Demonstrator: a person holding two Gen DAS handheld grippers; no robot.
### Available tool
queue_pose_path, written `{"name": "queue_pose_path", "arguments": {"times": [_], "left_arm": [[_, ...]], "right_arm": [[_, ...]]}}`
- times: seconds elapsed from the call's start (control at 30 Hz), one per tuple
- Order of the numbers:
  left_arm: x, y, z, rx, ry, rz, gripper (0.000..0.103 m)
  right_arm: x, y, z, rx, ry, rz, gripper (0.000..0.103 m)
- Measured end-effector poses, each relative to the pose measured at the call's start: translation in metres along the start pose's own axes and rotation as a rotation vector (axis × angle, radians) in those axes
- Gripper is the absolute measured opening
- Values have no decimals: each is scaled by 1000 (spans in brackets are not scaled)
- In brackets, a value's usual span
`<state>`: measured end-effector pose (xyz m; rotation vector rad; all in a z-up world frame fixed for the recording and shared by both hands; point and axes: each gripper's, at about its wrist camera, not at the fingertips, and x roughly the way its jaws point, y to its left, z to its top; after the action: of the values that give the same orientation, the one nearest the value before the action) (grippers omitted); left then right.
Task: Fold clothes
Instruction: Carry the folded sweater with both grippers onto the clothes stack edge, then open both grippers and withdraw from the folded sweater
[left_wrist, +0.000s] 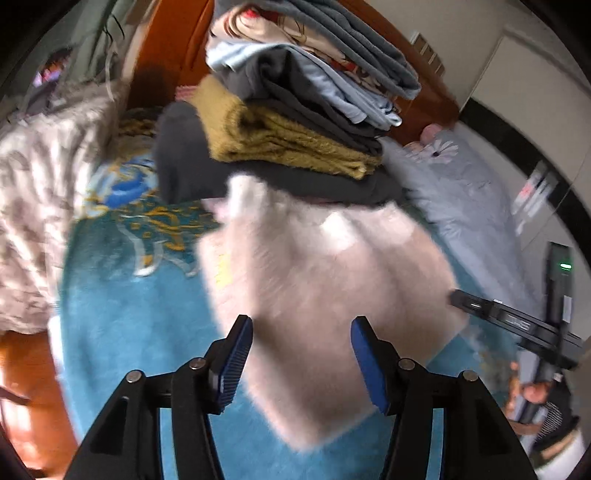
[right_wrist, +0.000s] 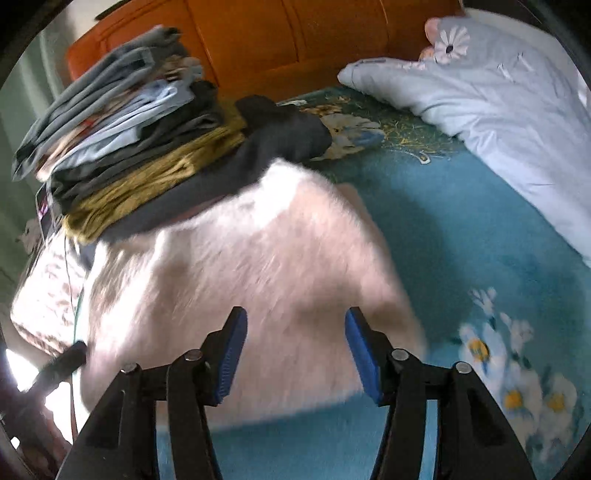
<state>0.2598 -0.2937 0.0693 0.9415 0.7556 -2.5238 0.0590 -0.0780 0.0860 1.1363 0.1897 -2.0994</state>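
Both grippers spread, empty, over pink fuzzy garment on bed.

Left gripper (left_wrist: 302, 363): blue pads wide apart, nothing btwn them, above near edge of pink garment (left_wrist: 317, 295). Right gripper (right_wrist: 295, 356): pads likewise spread, holding nothing, over same garment (right_wrist: 240, 266). Garment lies bunched on teal blanket (right_wrist: 461, 240), far edge tucked against/under a stack (right_wrist: 122, 140) of folded clothes: dark grey at bottom, mustard fuzzy, charcoal, light blue, printed, grey on top. Stack leans, sits in front of orange headboard (right_wrist: 295, 40). Pale blue duvet (right_wrist: 498, 107) w/ flower print to the right, apart from garment. Beige patterned fabric (left_wrist: 40, 206) at left. Right gripper also seen in left view, far right (left_wrist: 517, 325). Frames motion-blurred.
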Motion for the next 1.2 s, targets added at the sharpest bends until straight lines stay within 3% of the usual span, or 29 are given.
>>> {"name": "queue_pose_path", "arguments": {"times": [0.2,0.43,0.57,0.7,0.83,1.0,1.07,1.2], "left_arm": [[-5,13,-36,-19,59,60,65],[-7,-8,-51,82,38,130,68],[3,-16,-68,134,80,172,68],[12,-24,-73,160,78,191,79],[20,-32,-79,193,72,221,88],[30,-41,-83,235,85,250,102],[32,-41,-83,232,91,253,103],[35,-43,-82,228,91,274,103]], "right_arm": [[-18,14,-44,-35,10,-72,66],[-11,14,-76,-6,7,-149,66],[-6,8,-86,21,13,-186,69],[-1,7,-95,17,15,-206,70],[5,14,-96,-21,16,-218,84],[8,20,-99,-50,13,-241,87],[10,18,-98,-49,23,-245,96],[13,19,-99,-52,32,-260,97]]}}
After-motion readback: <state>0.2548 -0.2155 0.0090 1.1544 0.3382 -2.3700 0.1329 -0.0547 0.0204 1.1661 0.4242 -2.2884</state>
